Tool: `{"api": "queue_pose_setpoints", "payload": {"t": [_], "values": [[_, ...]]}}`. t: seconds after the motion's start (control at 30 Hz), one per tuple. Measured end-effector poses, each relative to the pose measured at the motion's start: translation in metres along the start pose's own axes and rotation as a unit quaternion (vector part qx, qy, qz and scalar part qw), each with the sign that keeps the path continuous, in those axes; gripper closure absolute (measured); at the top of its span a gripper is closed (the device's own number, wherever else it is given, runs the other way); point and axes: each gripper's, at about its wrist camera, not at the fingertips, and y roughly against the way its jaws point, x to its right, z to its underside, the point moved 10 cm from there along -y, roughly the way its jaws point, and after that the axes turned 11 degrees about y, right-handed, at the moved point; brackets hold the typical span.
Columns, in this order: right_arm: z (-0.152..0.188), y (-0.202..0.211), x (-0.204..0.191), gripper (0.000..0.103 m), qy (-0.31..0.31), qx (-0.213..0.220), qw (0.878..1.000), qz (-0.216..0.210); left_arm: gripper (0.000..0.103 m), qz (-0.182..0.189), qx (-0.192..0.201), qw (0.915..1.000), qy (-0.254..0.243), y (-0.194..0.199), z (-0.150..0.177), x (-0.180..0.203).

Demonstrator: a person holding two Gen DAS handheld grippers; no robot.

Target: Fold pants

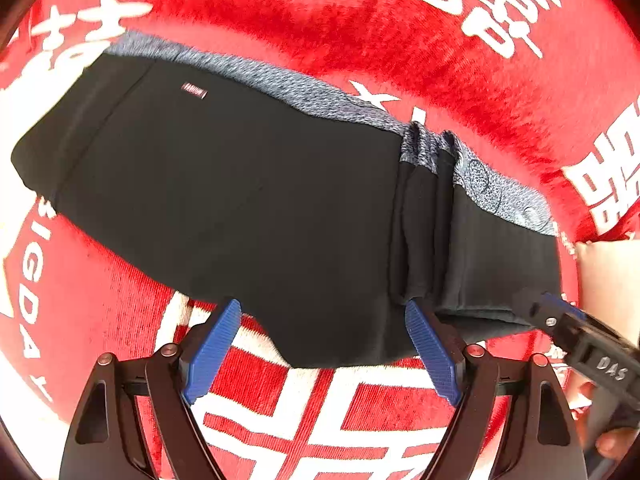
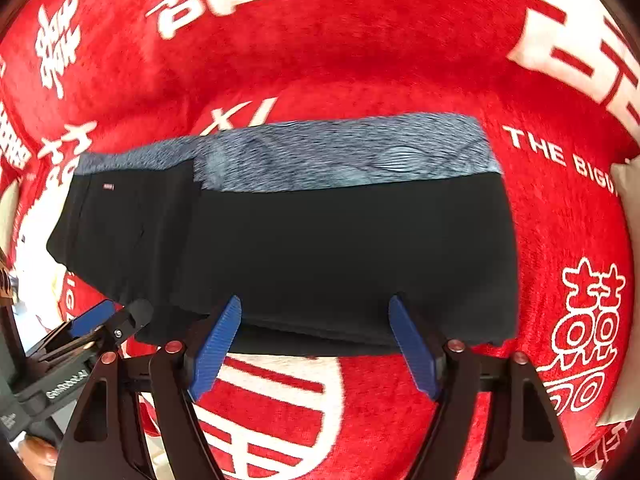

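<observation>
pants folded, both tools let go

left wrist view: pants [image 1: 240, 200] lie flat on the red blanket [image 1: 420, 32], black cloth with a blue-grey patterned band along the far edge and a bunched fold toward the right; the left tool [image 1: 324, 350] hangs over the near edge with its blue pads [image 1: 214, 350] spread wide and nothing between them, likely because the fold is laid and needs no holding; the right tool [image 1: 560, 320] shows at the right edge, close to the pants' corner; "das" is printed on its body; a small red-and-white tag [image 1: 194, 90] sits on the black cloth, too small to read; "igda" runs along the blanket at left

right wrist view: pants [image 2: 340, 248] form a neat doubled rectangle, layers stacked at the near edge; the right tool [image 2: 316, 344] stands spread above that edge, pinching nothing; blanket [image 2: 400, 40] reads "the bigd", cut off, among white chinese double-happiness characters; the left tool [image 2: 108, 320] carries a label i cannot read surely
</observation>
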Motion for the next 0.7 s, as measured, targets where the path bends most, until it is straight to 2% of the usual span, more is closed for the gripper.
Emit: {"api": "queue_pose_setpoints", "payload": {"t": [0.03, 0.1, 0.23, 0.5, 0.6, 0.7], "values": [[-0.001, -0.002, -0.005, 0.023, 0.008, -0.001, 1.0, 0.007, 0.017, 0.002, -0.001, 1.0, 0.004, 0.001, -0.001, -0.006], [-0.004, -0.008, -0.014, 0.022, 0.023, -0.007, 1.0, 0.017, 0.0, 0.008, -0.003, 0.9999, 0.009, 0.003, -0.001, -0.015], [0.001, -0.03, -0.022, 0.02, 0.042, -0.038, 0.997, 0.043, 0.0, 0.023, -0.009, 0.999, 0.038, 0.005, -0.003, -0.038], [0.001, -0.034, -0.018, 0.016, 0.057, -0.038, 0.996, 0.063, 0.0, -0.001, -0.007, 0.9947, 0.103, 0.008, -0.014, -0.097], [0.001, -0.035, -0.016, 0.014, 0.058, -0.04, 0.995, 0.068, 0.0, 0.013, -0.014, 0.9903, 0.138, 0.007, -0.017, -0.114], [0.002, -0.035, -0.017, 0.014, 0.059, -0.042, 0.995, 0.072, 0.0, 0.026, 0.012, 0.9848, 0.171, 0.015, -0.029, -0.128]]}}
